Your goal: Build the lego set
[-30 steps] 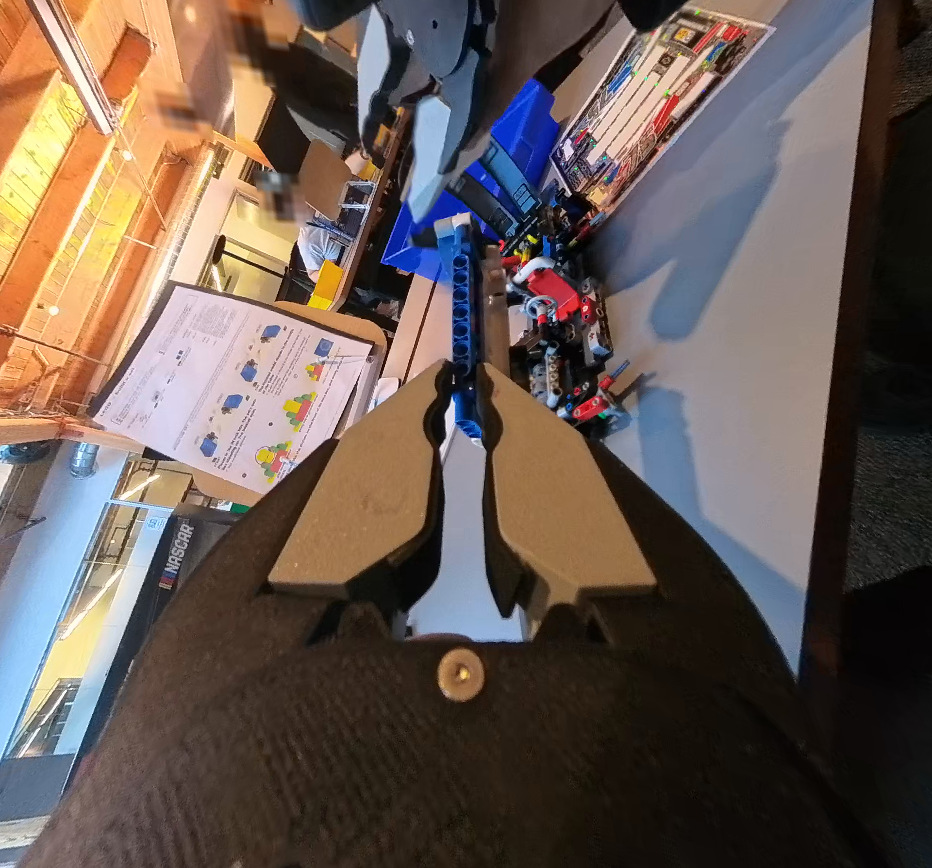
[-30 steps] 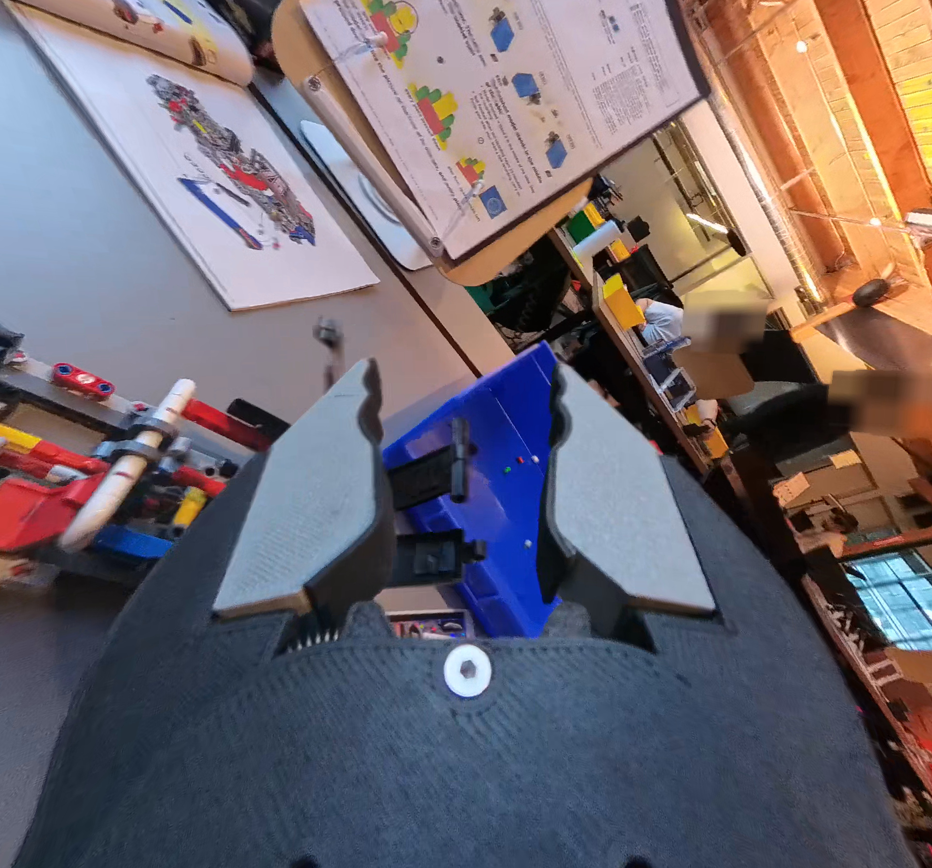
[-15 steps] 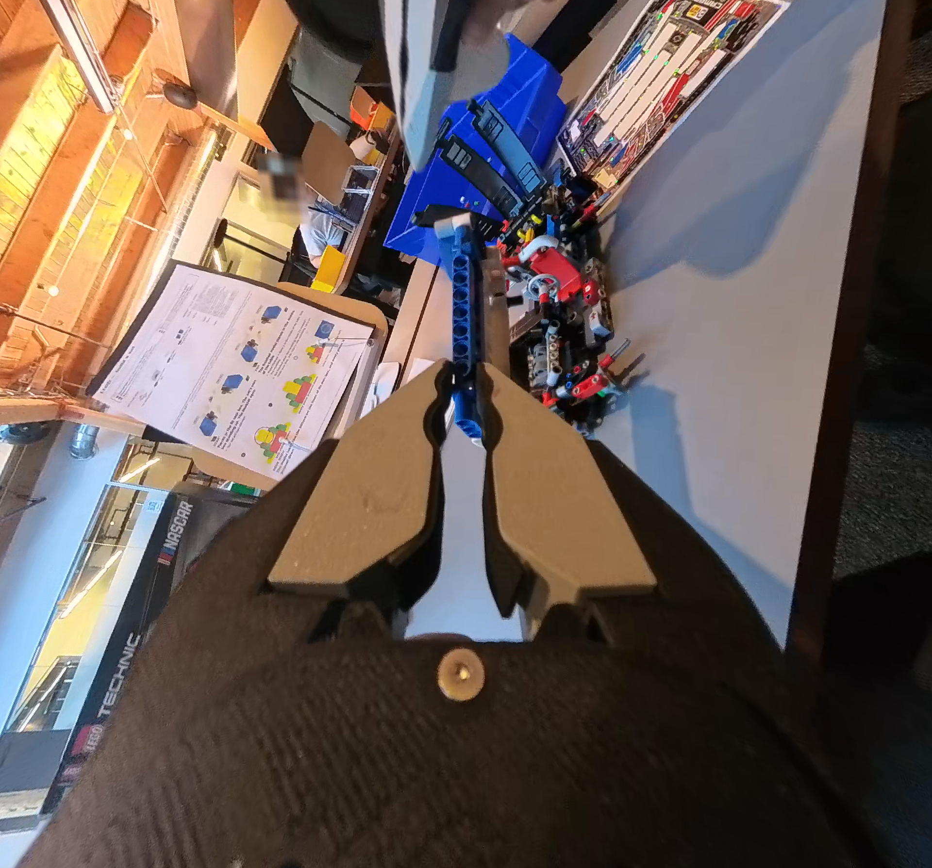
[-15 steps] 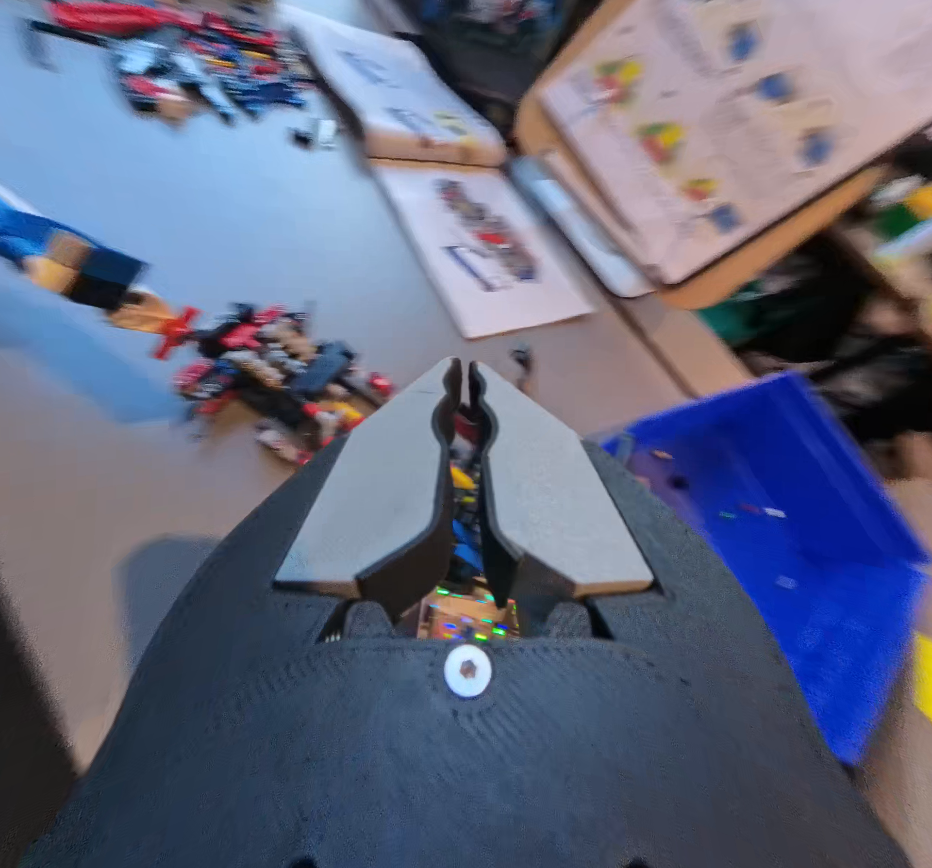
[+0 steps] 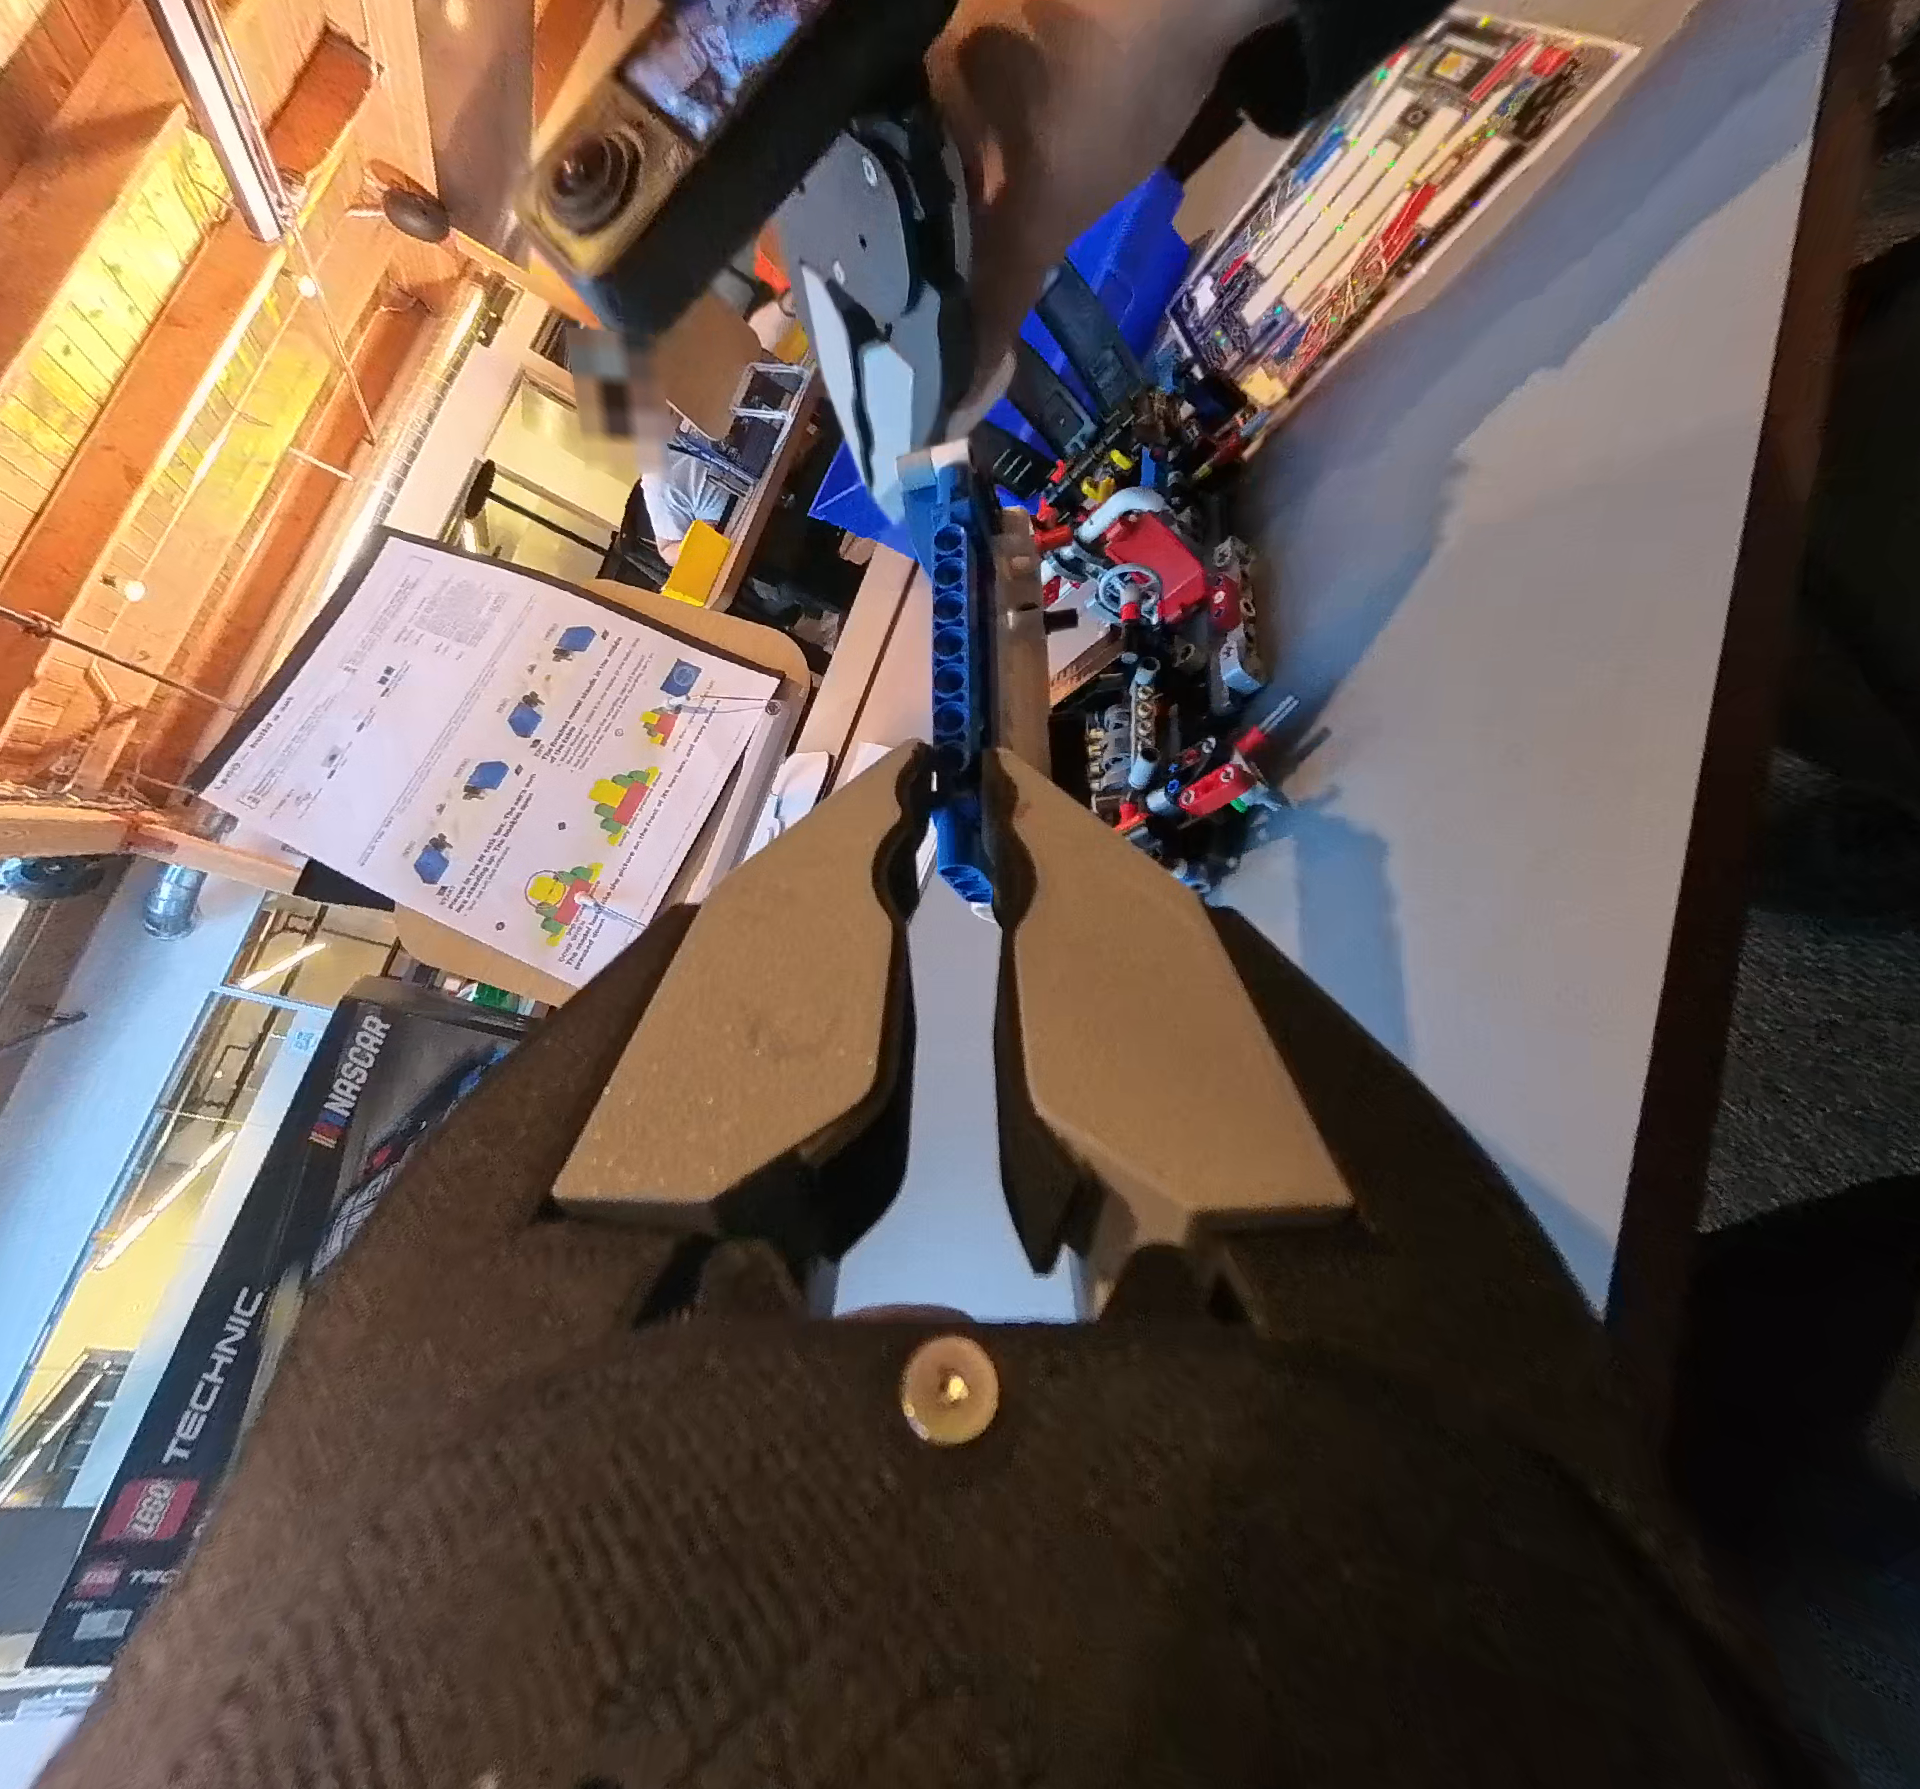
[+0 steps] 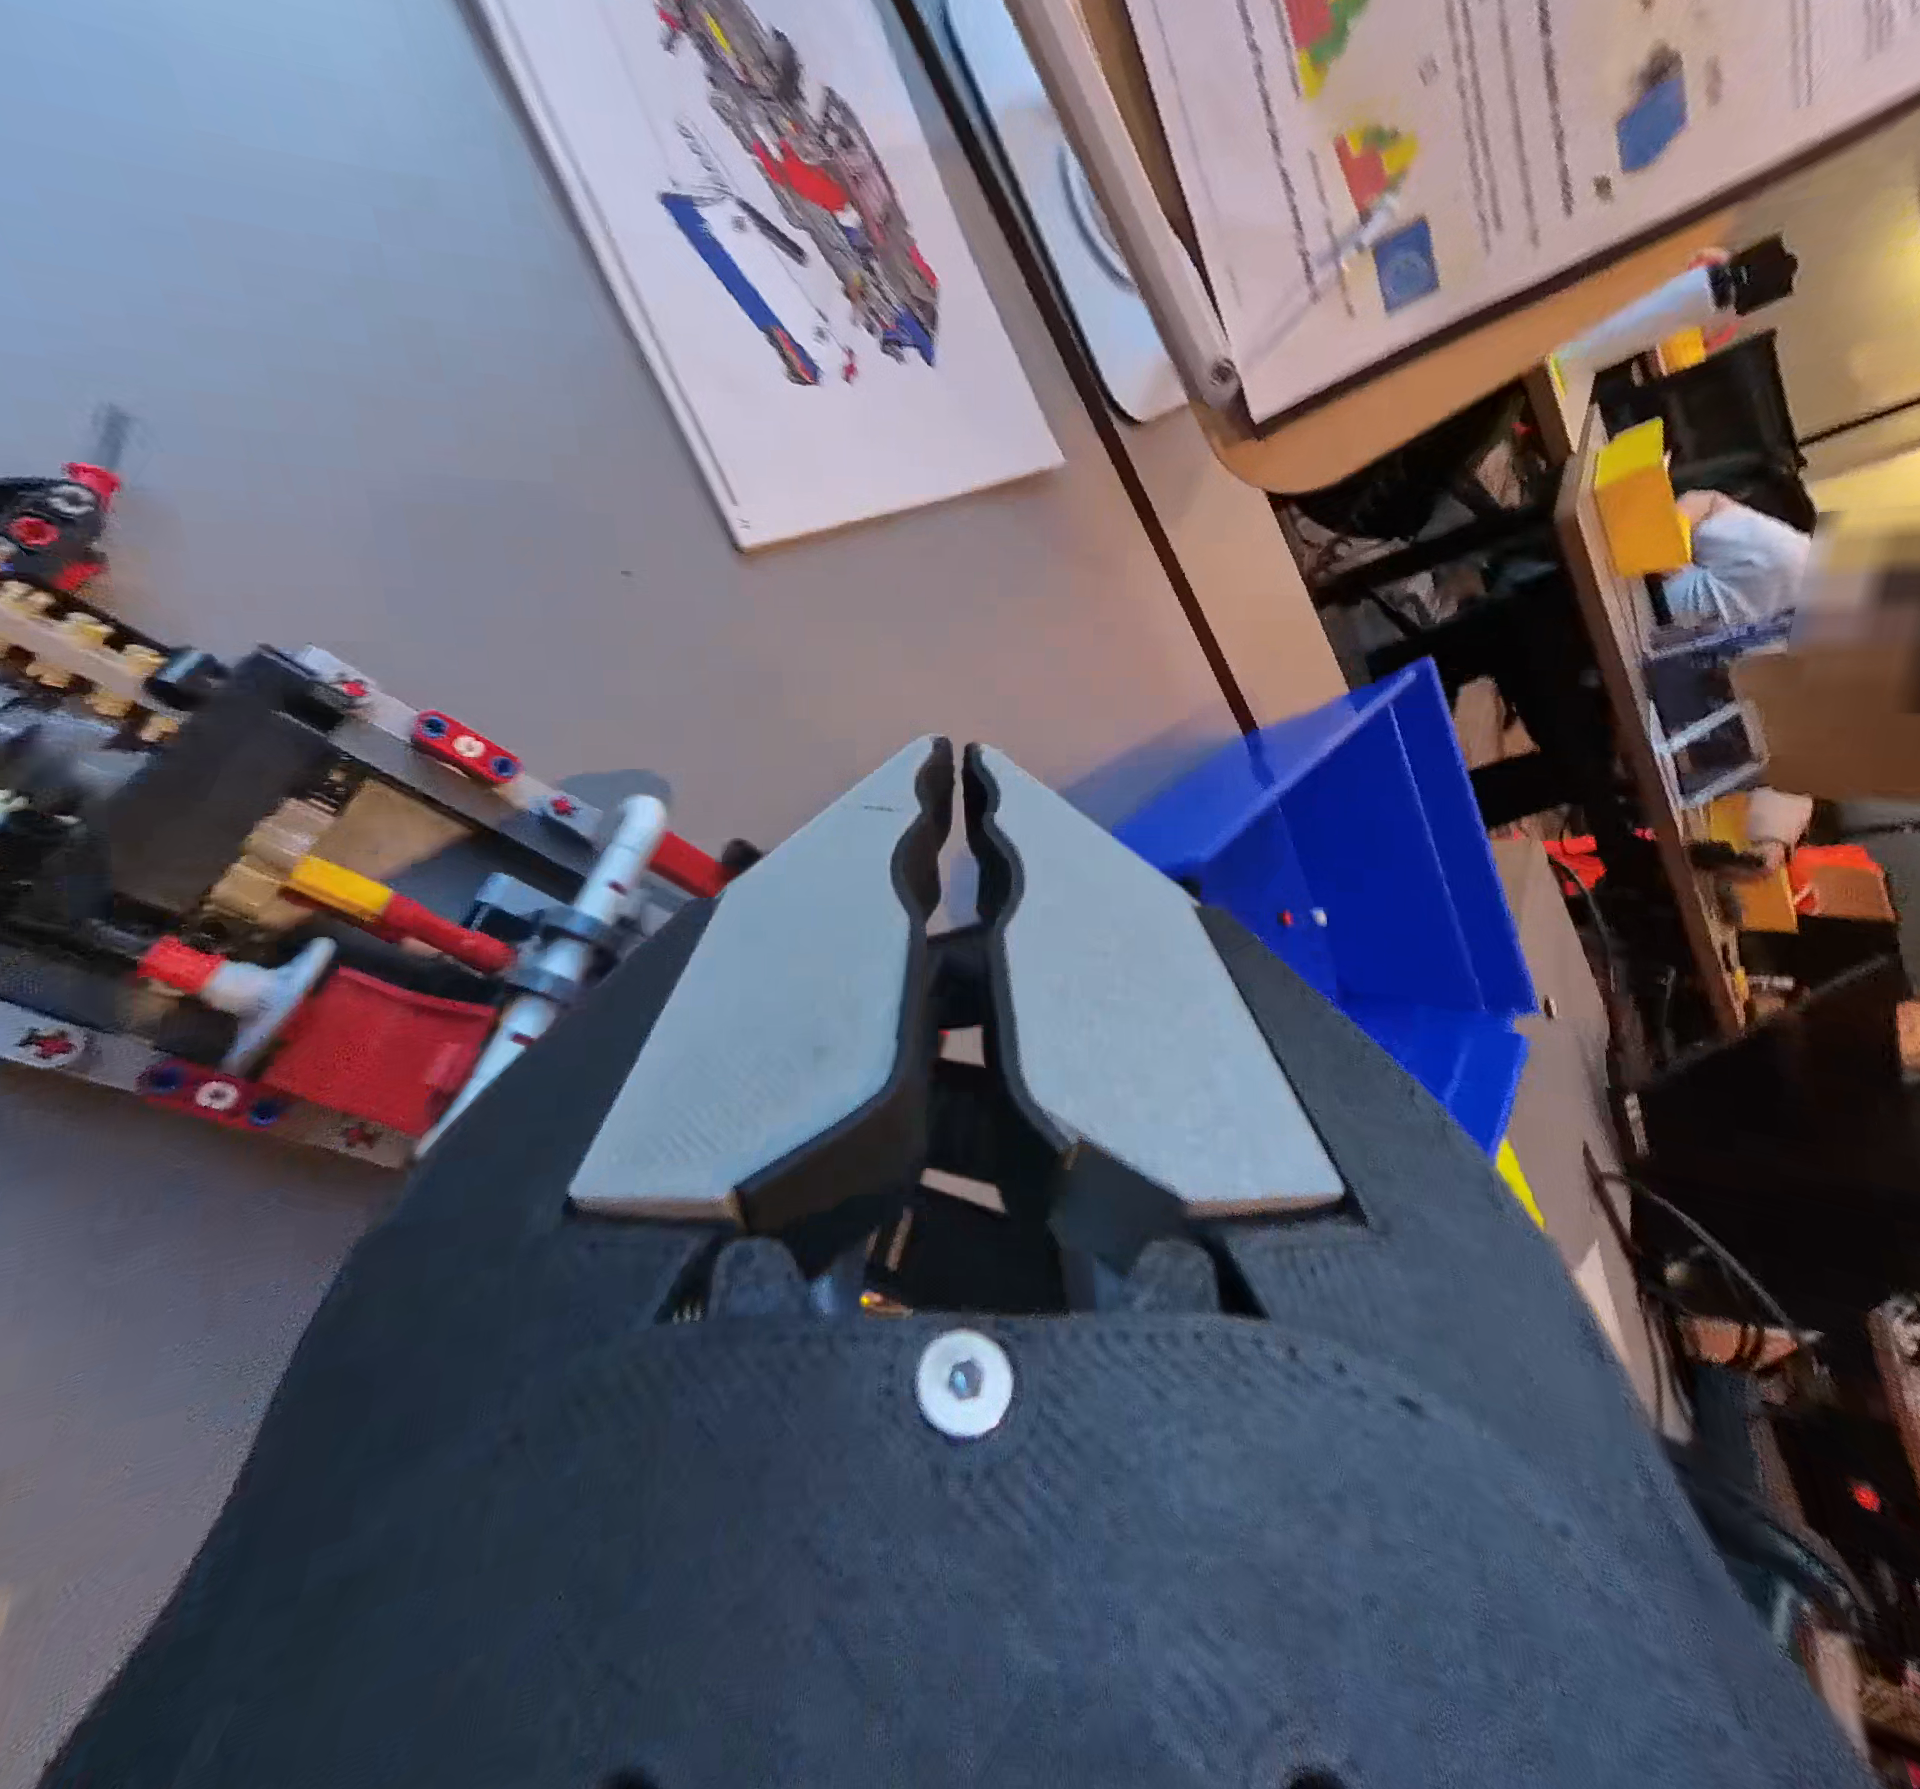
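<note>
My left gripper [image 5: 958,789] is shut on the near end of a long blue holed beam [image 5: 951,638], held up above the table. A grey beam lies alongside it. The partly built Lego model [image 5: 1143,659] sits on the grey table [image 5: 1507,700] just right of the beam. It also shows at the left of the right wrist view [image 6: 312,918]. My right gripper [image 6: 958,765] is shut, with nothing visible between its tips. In the left wrist view the right gripper [image 5: 883,430] points down at the beam's far end, which has a white piece [image 5: 930,463] on it.
A blue bin [image 6: 1351,866] stands behind the model. An open instruction booklet [image 6: 810,212] lies on the table. A sticker sheet [image 5: 1392,181] lies at the far right. An instruction board [image 5: 499,752] and the set's box [image 5: 260,1324] stand at the left. The dark table edge [image 5: 1745,700] runs along the right. My right fingertips sit around 25 cm from my left ones.
My right gripper went from open to shut, swung away over the table and came back to the far end of the blue beam. My left gripper kept its hold on the beam.
</note>
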`<state>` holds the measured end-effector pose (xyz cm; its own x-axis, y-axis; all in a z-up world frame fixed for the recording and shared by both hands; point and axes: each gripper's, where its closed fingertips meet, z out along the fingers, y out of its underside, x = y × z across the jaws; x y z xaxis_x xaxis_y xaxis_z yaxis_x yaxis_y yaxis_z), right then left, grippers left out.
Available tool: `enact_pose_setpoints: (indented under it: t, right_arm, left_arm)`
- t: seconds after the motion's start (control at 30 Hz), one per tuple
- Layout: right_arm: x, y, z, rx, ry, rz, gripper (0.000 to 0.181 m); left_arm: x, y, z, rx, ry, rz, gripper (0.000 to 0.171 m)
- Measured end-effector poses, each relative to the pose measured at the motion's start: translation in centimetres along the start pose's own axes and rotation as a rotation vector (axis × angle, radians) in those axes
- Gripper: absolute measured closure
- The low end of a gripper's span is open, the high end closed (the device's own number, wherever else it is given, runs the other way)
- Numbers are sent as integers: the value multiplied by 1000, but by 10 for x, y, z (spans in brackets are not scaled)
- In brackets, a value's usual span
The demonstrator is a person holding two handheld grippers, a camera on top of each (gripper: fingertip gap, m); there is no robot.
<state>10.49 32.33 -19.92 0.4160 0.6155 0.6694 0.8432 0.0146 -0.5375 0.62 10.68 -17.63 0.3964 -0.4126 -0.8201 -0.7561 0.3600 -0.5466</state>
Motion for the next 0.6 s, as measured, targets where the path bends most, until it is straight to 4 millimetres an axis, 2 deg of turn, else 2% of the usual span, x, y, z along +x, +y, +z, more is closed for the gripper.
enact_pose_setpoints:
  t: [0.13, 0.3, 0.37, 0.47, 0.6]
  right_arm:
    - [22, 10, -8, -10, -23, 96, 180]
    - [22, 10, -14, 1, -118, 178, 180]
    - [28, 6, -18, 31, -103, 182, 181]
    - [39, 23, -9, -51, -62, 163, 181]
    - [44, 19, -20, -21, -64, 169, 180]
  left_arm:
    - [3, 4, 0, -1, 6, -9, 166]
    - [5, 3, 2, 0, 15, -3, 166]
    - [3, 2, 2, 2, 14, -4, 166]
    - [3, 1, 3, 1, 14, -1, 166]
    - [5, -1, 4, 2, 23, 2, 166]
